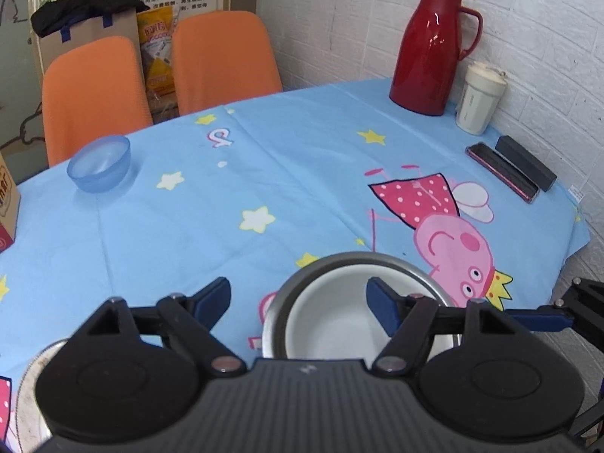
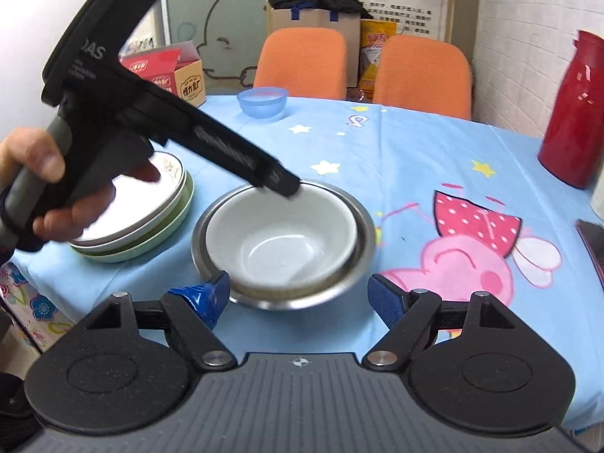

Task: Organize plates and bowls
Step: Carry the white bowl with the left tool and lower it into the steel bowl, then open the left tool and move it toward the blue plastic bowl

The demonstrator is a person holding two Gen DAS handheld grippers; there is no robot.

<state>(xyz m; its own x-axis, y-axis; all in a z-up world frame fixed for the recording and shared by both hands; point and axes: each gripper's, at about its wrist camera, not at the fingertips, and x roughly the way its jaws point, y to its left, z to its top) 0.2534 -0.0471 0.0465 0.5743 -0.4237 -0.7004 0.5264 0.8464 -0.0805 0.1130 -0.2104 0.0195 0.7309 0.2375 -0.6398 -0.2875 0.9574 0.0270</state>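
1. Where the white bowl [image 2: 281, 241] sits nested inside the steel bowl [image 2: 362, 222], the pair rests on the surface [image 2: 415, 143], which is covered by a blue cartoon cloth.
2. The left tongs [image 1: 298, 298] stand wide open over the white bowl [image 1: 332, 317]; its near rim falls in the gap between them, one blue pad [image 1: 381, 304] hangs over the bowl's inside, and the other pad is outside to the left of the steel bowl [image 1: 279, 302]. Whether any pad touches a rim I cannot tell.
3. In the right wrist view the left tongs [image 2: 285, 185] reach in from the left, held by a hand [image 2: 49, 188], and their tip lies at the far rim of the white bowl.
4. The right tongs [image 2: 298, 298] are also spread open and hold nothing, set just on the near side of the steel bowl; the left pad [image 2: 205, 300] is close beside its near rim.
5. Left of the steel bowl, just beside it, is a stack of plates [image 2: 151, 222]: a white one on pale green ones, partly hidden by the hand.
6. A blue bowl [image 2: 263, 102] stands well apart, beyond the white bowl at the far edge of the surface, in front of two orange chairs [image 2: 302, 60].
7. A red jug [image 1: 434, 49] stands far right of the white bowl by the brick wall, with a cream cup [image 1: 479, 98] beside it and two dark flat cases [image 1: 509, 171] nearer along the right edge.
8. A red and tan box [image 2: 170, 71] is left of the blue bowl.
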